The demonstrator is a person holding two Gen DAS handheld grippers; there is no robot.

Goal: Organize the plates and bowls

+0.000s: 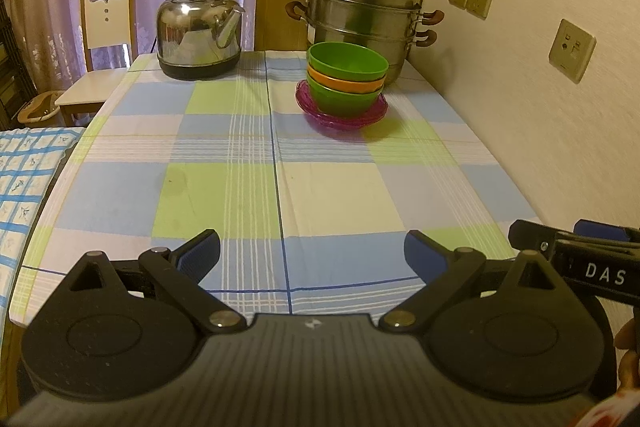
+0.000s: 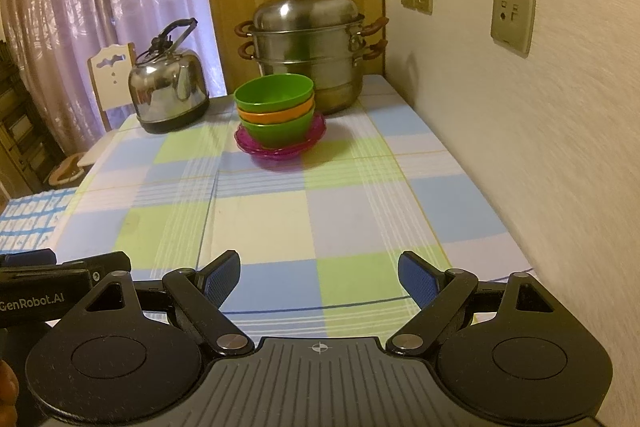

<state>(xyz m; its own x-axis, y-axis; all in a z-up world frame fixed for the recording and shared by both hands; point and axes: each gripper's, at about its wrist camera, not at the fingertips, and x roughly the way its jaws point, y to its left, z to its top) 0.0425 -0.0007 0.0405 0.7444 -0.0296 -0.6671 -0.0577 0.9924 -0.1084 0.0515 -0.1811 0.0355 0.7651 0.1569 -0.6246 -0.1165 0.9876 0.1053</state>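
A stack of three bowls, green bowl on an orange bowl on another green one, rests on pink plates at the far side of the checked table. The right wrist view shows the same stack, with its top green bowl and the pink plates. My left gripper hovers open over the near table edge with nothing between its blue pads. My right gripper is likewise open and empty, beside the left one and far from the stack.
A steel kettle and a lidded steel steamer pot stand at the table's far end behind the stack. A wall with sockets runs along the right. A white chair and curtains are beyond the far left corner.
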